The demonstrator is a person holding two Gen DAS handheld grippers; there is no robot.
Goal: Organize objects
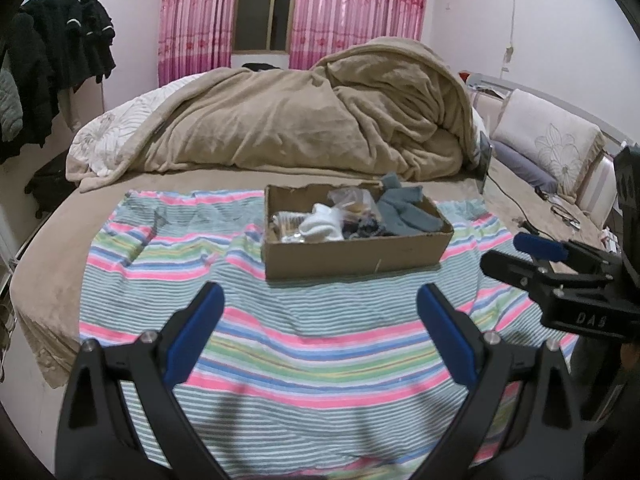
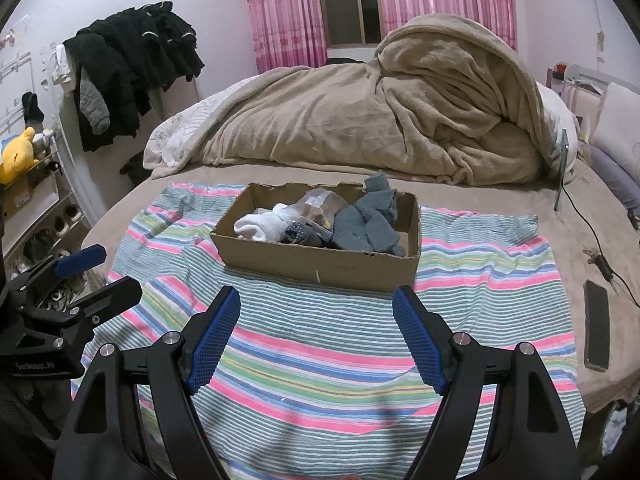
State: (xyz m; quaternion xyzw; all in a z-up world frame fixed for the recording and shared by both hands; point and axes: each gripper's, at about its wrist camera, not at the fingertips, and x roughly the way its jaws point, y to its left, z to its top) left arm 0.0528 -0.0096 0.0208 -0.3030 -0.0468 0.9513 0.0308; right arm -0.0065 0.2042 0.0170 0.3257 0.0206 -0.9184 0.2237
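We find the cardboard box (image 2: pixel 320 256) in the middle of the striped cloth (image 2: pixel 320 360) on the bed, just beyond both sets of fingertips. Inside it, white socks (image 2: pixel 260 228) lie at the left, a crinkled clear plastic bag (image 2: pixel 320 204) sits in the centre with something dark and patterned at its near edge, and grey socks (image 2: pixel 368 224) pile up at the right, one draped over the far rim. We judge all of these light and limp: the socks should bunch under a pinch, so a thick fold at mid-length looks the safest hold, while the bag is likely slippery and may need a grip on a gathered crease.

The left gripper (image 1: pixel 320 304) and the right gripper (image 2: pixel 316 304) both stand wide apart and hold nothing.

Further out, a tan blanket (image 2: pixel 400 120) is heaped at the far side and a dark phone (image 2: pixel 596 324) lies at the right.

The right gripper's body reads "DAS"; the left's label is too blurred to read.
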